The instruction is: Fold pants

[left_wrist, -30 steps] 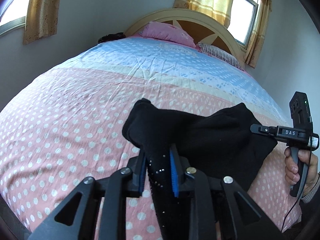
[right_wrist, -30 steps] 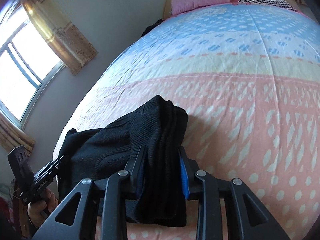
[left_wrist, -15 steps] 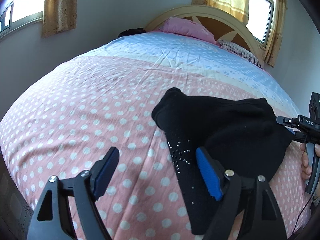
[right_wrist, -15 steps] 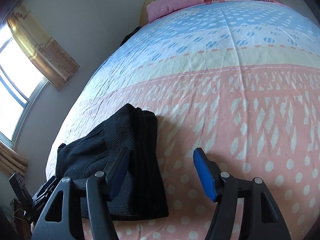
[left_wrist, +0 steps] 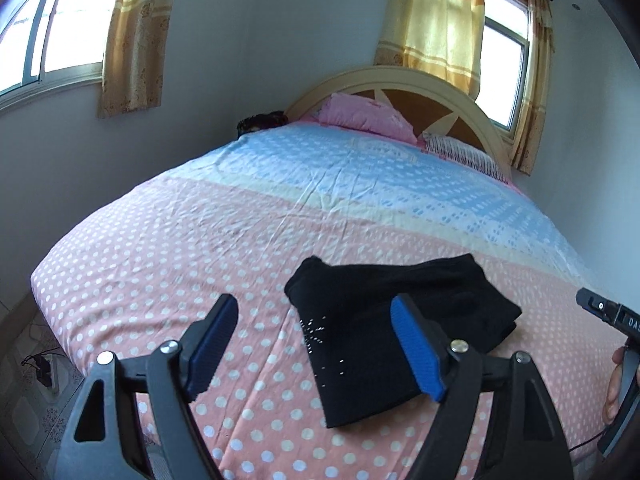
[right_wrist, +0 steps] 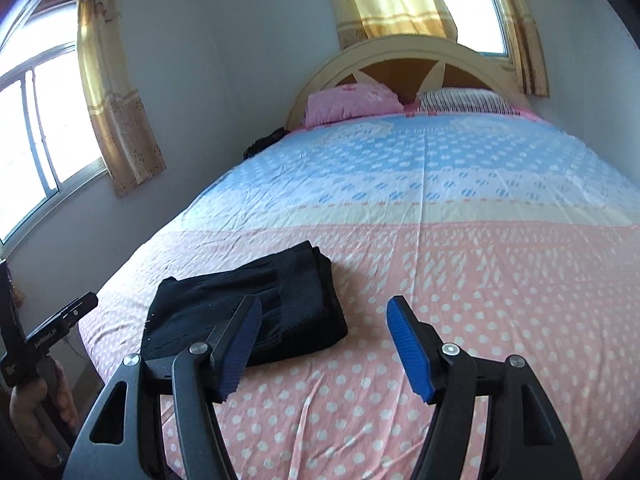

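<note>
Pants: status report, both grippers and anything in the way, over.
Left gripper open, empty. Right gripper open, empty. Black pants folded, lying flat on bedspread. Nothing in the way.

The left gripper tilts downward, its two blue-padded fingers spread wide with nothing between them. The right gripper tilts down likewise, its fingers apart and empty. A hand wraps the left gripper's handle; another hand grips the right one's handle.
</note>
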`<state>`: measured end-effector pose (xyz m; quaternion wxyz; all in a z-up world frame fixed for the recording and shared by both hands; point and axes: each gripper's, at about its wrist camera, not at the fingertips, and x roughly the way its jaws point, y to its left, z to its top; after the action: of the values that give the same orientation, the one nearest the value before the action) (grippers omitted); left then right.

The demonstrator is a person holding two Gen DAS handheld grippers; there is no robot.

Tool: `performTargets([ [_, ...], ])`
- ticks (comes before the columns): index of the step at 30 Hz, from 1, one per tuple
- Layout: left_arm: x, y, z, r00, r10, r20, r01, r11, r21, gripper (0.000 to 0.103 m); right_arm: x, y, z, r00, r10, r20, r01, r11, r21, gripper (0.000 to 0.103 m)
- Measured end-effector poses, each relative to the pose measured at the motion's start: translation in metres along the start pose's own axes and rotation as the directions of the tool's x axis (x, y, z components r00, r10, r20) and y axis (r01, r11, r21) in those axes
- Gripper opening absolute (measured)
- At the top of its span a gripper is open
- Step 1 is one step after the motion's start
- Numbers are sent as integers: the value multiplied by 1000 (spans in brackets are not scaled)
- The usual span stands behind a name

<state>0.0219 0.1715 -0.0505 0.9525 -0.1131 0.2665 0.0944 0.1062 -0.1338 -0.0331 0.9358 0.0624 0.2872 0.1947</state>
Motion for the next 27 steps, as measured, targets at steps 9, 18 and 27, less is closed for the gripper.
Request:
performTargets([
  [9, -67, -34, 22, 981, -71, 180, 63, 997, 53, 95, -84, 39, -3, 991, 20, 135, -6, 995, -102, 71],
  [18, -90, -43, 24, 968, -88, 236, 74, 995, 70, 102, -108, 64, -15, 987, 29, 160, -1, 985, -174, 72],
  [27, -89, -50, 19, 970, -85, 227, 69, 995, 78, 103, -112, 63, -20, 986, 38, 160, -10, 985, -170, 72],
])
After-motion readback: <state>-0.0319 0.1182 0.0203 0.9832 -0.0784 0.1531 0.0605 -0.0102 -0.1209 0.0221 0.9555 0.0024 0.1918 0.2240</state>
